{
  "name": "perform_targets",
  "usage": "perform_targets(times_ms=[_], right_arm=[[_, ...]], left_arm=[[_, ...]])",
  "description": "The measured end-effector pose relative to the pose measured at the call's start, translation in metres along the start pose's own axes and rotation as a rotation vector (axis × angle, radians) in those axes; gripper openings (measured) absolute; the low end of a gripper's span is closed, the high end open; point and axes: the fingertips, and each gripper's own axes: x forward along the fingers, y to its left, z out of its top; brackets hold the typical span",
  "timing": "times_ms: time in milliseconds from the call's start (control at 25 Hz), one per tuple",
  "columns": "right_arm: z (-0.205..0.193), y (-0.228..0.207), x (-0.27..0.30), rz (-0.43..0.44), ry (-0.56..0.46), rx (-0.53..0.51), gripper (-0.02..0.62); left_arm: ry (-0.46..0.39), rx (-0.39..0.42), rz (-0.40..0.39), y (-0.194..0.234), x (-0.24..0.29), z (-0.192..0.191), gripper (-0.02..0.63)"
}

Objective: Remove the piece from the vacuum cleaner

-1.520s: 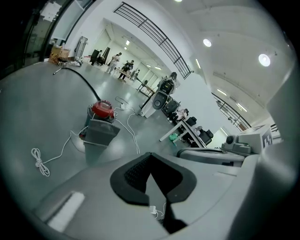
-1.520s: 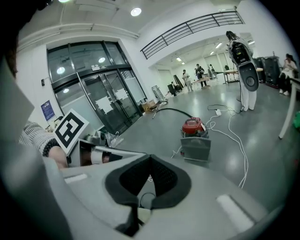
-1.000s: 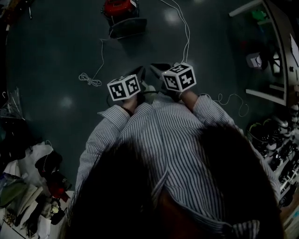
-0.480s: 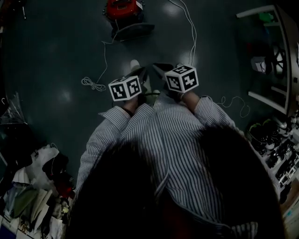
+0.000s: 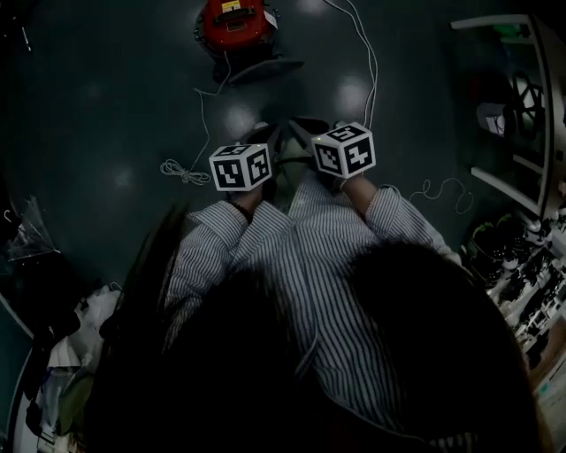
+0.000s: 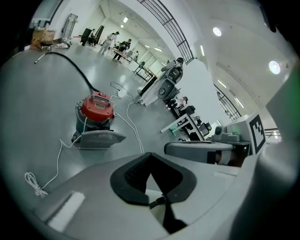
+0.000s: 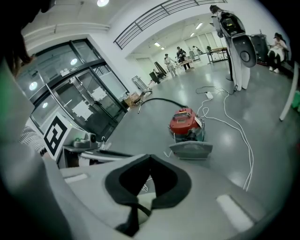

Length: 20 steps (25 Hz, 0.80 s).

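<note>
A red vacuum cleaner (image 5: 232, 22) stands on the dark floor ahead of me, with a flat grey piece (image 5: 265, 69) lying against its near side. Both gripper views show the same vacuum cleaner (image 6: 96, 108) (image 7: 186, 123) with its grey piece (image 6: 98, 138) (image 7: 191, 150) some way off. My left gripper (image 5: 268, 134) and right gripper (image 5: 303, 129) are held side by side in front of my chest, well short of the vacuum cleaner. The jaws of the left gripper (image 6: 150, 155) and the right gripper (image 7: 150, 157) meet at their tips with nothing between them.
A white cable (image 5: 184, 170) runs from the vacuum cleaner and ends in a coil on the floor to my left; another cable (image 5: 367, 62) trails on the right. A black hose (image 6: 75, 70) leads away behind. Shelving (image 5: 522, 106) stands at right, and bags and clutter (image 5: 35, 292) at lower left.
The vacuum cleaner has come lower in the head view, so I stand closer to it. Both grippers keep the same place before my chest, still shut.
</note>
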Motion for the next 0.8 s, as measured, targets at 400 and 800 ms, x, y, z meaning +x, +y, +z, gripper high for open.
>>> perform_targets(times_ms=[400, 800], right_arm=[[0.013, -0.027, 0.040, 0.008, 0.054, 0.068, 0.002], [-0.003, -0.104, 0.099, 0.002, 0.074, -0.003, 0.002]], left_arm=[[0.055, -0.057, 0.021, 0.034, 0.030, 0.006, 0.006], [0.032, 0.044, 0.058, 0.092, 0.102, 0.006, 0.007]])
